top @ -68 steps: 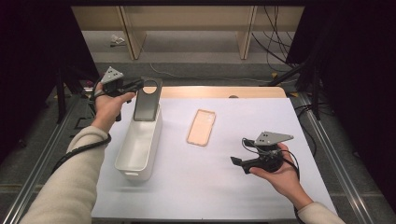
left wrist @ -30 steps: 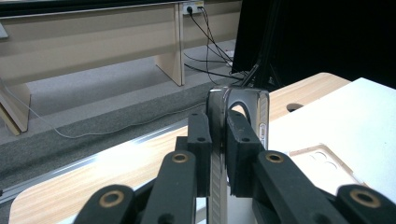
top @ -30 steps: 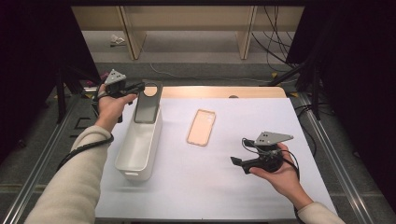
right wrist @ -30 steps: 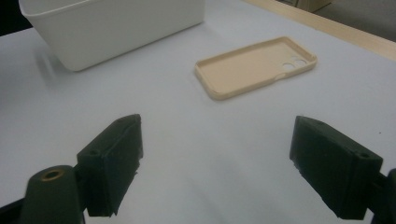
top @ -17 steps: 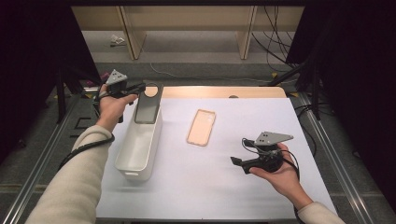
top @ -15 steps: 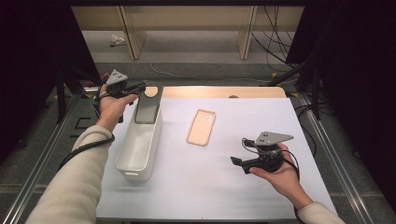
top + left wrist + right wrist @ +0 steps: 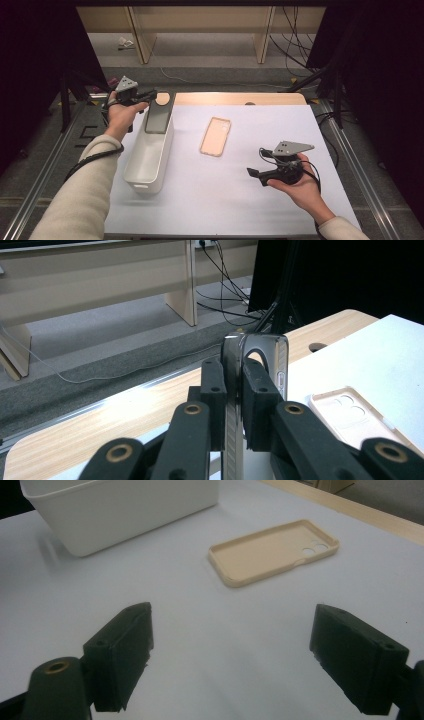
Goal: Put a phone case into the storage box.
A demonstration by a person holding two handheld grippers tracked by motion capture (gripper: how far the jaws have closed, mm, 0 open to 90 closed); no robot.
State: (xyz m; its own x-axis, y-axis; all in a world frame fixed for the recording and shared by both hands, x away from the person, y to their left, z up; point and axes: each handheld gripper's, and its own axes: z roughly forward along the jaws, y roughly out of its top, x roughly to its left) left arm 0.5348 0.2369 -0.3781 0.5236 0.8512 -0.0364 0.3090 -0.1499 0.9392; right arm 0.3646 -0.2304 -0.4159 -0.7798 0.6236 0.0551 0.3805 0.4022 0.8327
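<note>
White table [image 7: 240, 195] scene: left gripper [image 7: 150, 93] pinches phone [image 7: 159, 112] edge-on above bin [image 7: 150, 155] for lifting out, right gripper [image 7: 255, 173] gaping wide, case [image 7: 216, 136] ahead awaiting it.

Tool [image 7: 232, 655] jaws wide apart; beige phone case [image 7: 272, 551] beyond, white bin [image 7: 120, 510].
</note>
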